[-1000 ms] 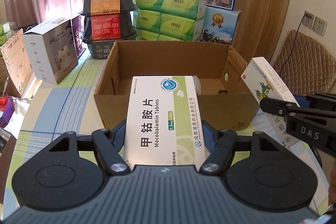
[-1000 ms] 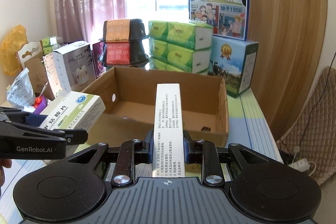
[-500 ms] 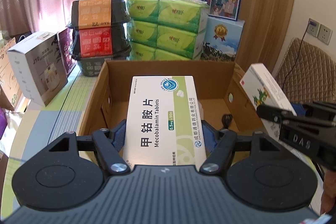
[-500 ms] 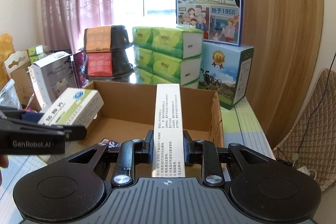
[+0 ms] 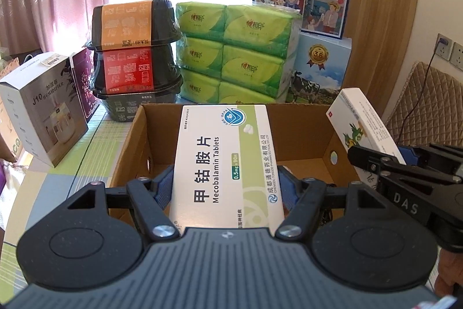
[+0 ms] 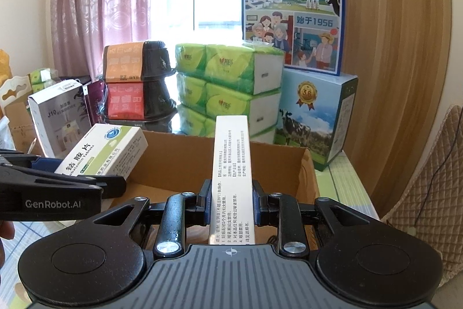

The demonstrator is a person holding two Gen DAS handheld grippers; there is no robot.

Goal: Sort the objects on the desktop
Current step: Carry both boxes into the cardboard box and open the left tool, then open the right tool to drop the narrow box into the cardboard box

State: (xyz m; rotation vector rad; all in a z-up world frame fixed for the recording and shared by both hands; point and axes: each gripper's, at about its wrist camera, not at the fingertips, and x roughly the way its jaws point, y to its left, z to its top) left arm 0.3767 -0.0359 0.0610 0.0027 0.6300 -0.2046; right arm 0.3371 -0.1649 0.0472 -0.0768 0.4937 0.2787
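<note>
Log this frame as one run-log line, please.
left tongs: shut on Mecobalamin box | right tongs: shut on white box | both held over carton | neither released

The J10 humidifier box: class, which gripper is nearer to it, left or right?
Left. The left gripper, shut on the Mecobalamin box, is on the side of the humidifier box. The right gripper, holding the narrow white box, is farther away.

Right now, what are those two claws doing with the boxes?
Left claw shut on Mecobalamin box. Right claw shut on narrow white box. Both held over open cardboard carton. Nothing blocking the drop.
</note>
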